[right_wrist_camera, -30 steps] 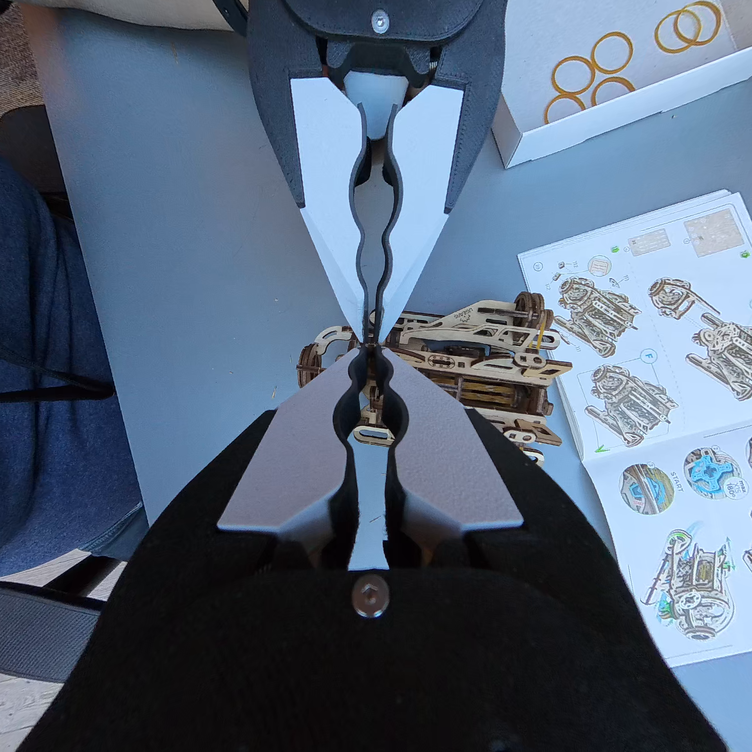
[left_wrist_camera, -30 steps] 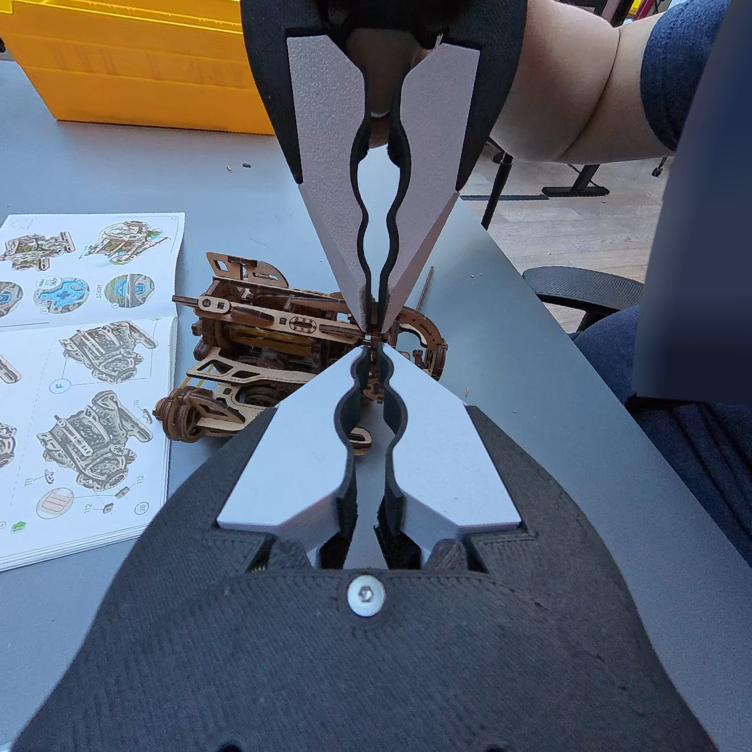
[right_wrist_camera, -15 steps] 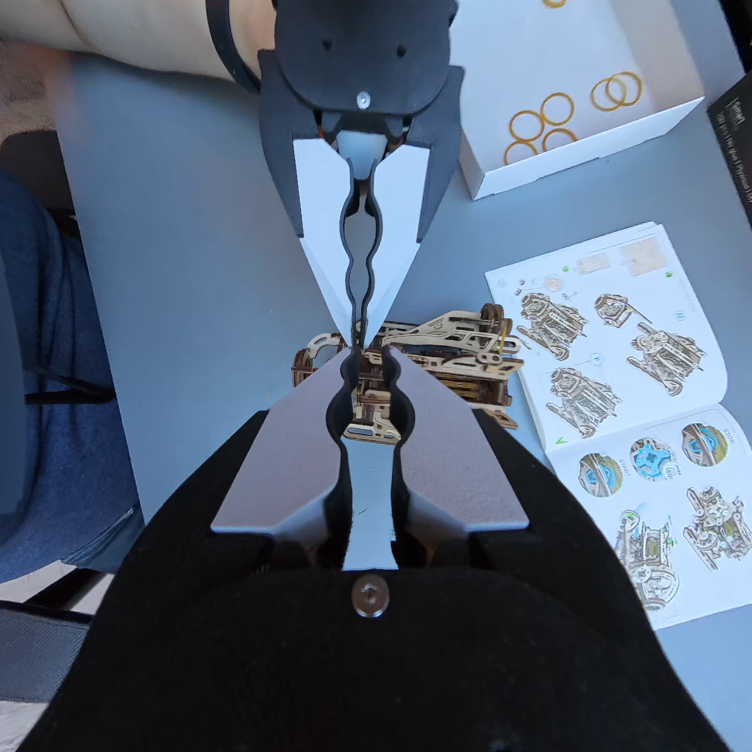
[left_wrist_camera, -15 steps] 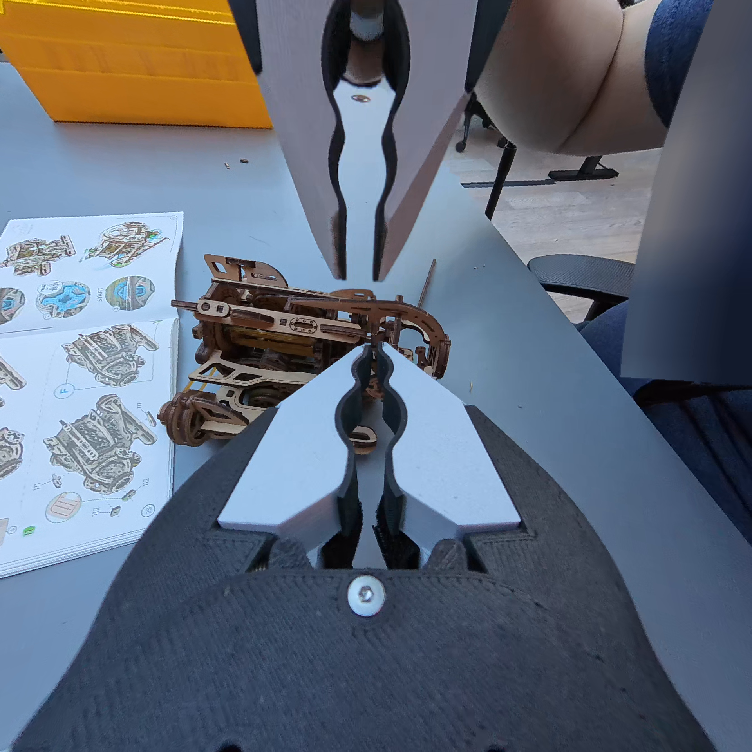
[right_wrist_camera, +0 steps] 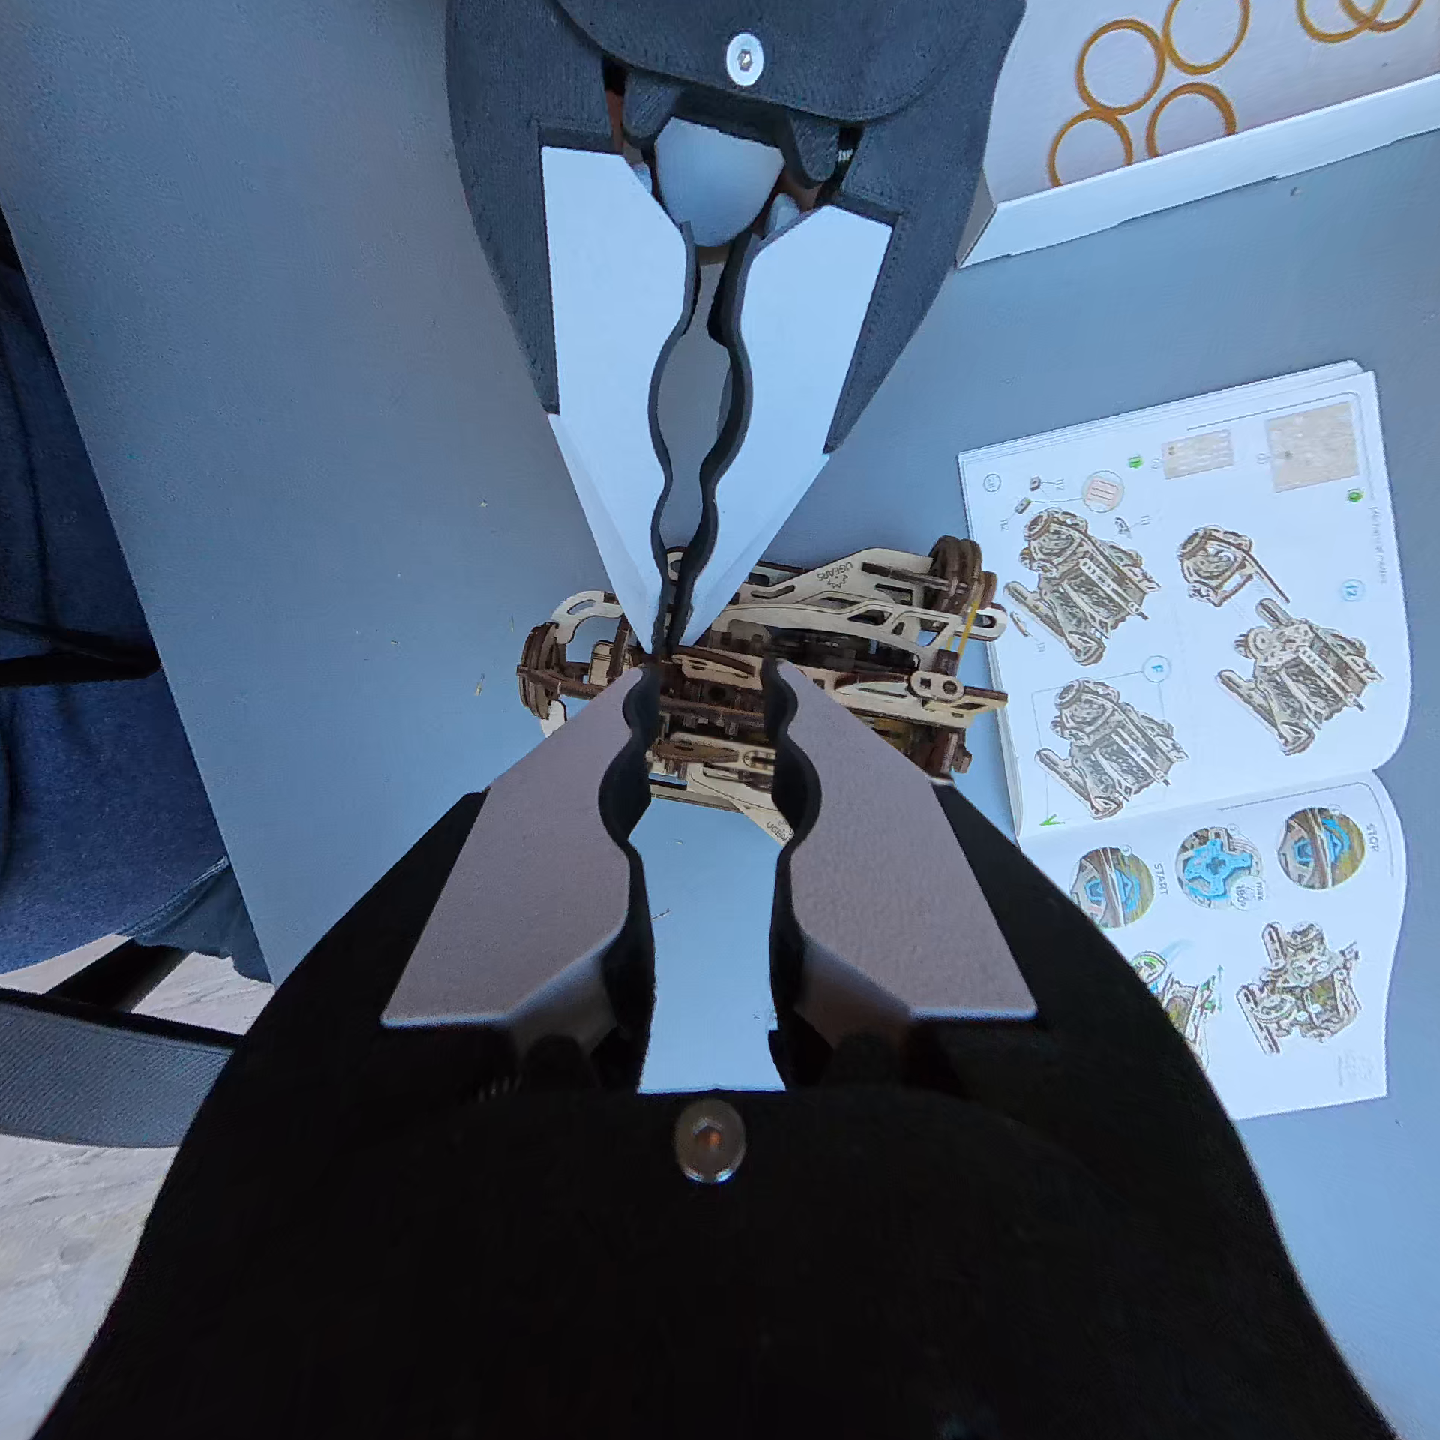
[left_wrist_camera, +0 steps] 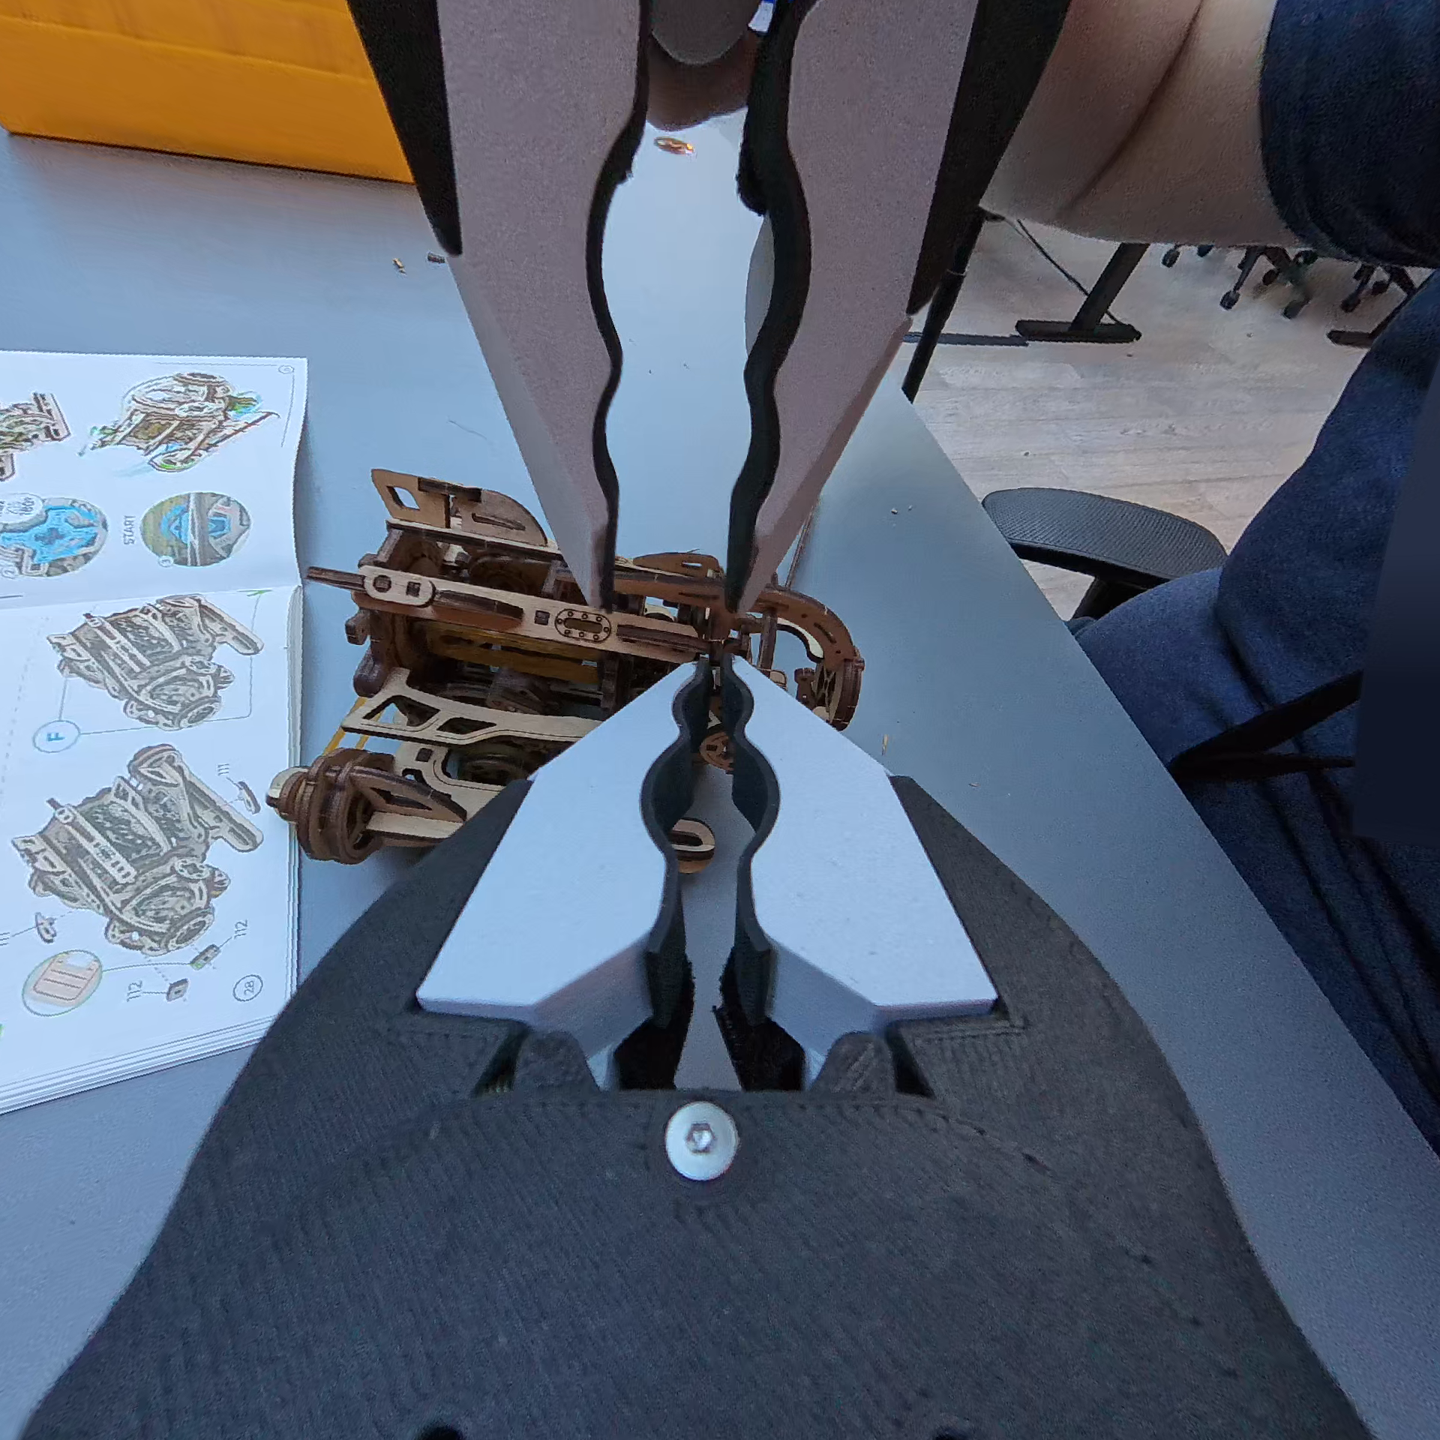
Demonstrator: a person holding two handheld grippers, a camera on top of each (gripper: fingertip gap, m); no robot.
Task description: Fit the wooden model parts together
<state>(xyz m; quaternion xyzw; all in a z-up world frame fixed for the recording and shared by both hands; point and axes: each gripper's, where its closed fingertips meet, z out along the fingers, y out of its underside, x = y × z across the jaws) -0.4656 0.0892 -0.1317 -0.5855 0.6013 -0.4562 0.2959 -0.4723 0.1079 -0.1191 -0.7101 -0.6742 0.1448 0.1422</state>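
Note:
A half-built brown wooden model (left_wrist_camera: 467,623) lies on the grey table (left_wrist_camera: 974,701); it also shows in the right wrist view (right_wrist_camera: 857,647). My left gripper (left_wrist_camera: 717,662) is shut, its tips pinching a thin wooden pin at the model's near top edge. It enters the right wrist view from the top (right_wrist_camera: 668,635). My right gripper (right_wrist_camera: 709,674) is open and empty, its jaws straddling the model's top. It faces the left gripper from above in the left wrist view (left_wrist_camera: 668,601), tips just beyond the left tips.
An open instruction booklet (left_wrist_camera: 156,701) lies beside the model (right_wrist_camera: 1208,701). A white box (right_wrist_camera: 1169,179) holds rubber bands (right_wrist_camera: 1130,93). A yellow bin (left_wrist_camera: 195,78) stands at the back. The table edge, a chair (left_wrist_camera: 1091,538) and a person's leg (left_wrist_camera: 1286,701) are close by. My two grippers' fingertips are within a few centimetres of each other.
The right gripper was shut tip to tip with the left one, then opened and pulled back, and has now come close again with wider jaws. The left gripper stayed shut in place.

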